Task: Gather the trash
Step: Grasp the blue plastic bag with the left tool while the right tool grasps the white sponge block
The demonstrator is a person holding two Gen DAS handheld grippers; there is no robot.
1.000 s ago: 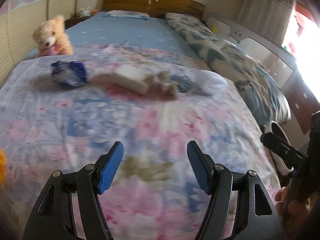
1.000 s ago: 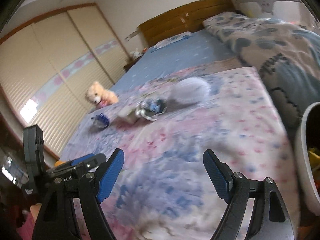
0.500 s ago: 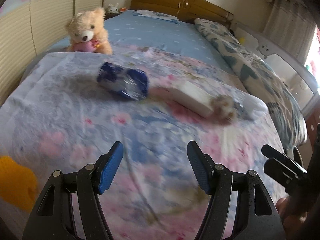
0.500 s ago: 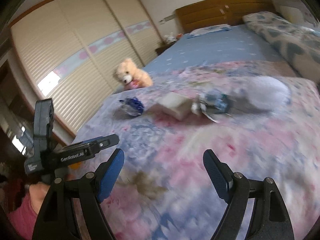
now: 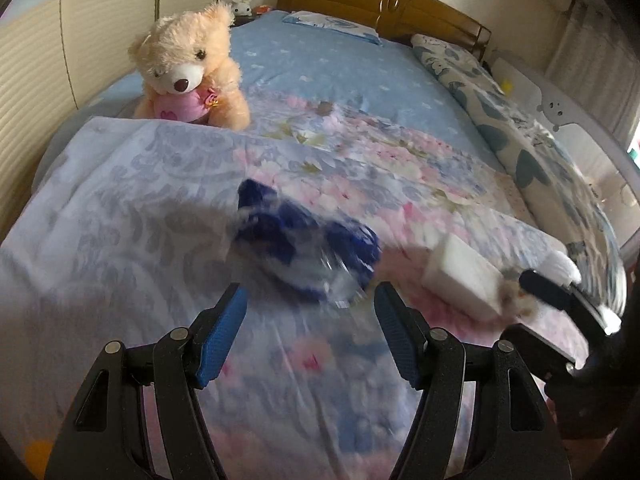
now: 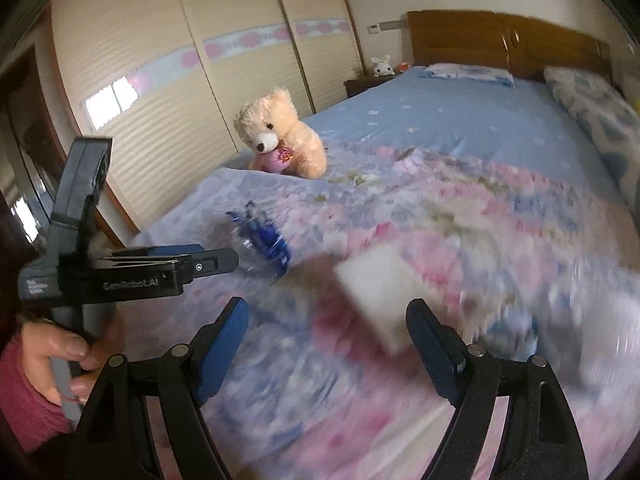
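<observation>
The floral quilt (image 5: 120, 208) now fills both views, since both grippers have advanced up the bed over the last second, which suggests the approach phase is ending. Beyond the blue wrapper sits the teddy bear (image 5: 188, 68). The blue wrapper (image 5: 304, 248) lies just ahead of the left gripper (image 5: 310, 322), whose jaws stand apart and empty. To the right of the blue wrapper lies the white box (image 6: 380, 288), just ahead of the right gripper (image 6: 328, 338), jaws likewise apart. No trash container is visible in either view.
</observation>
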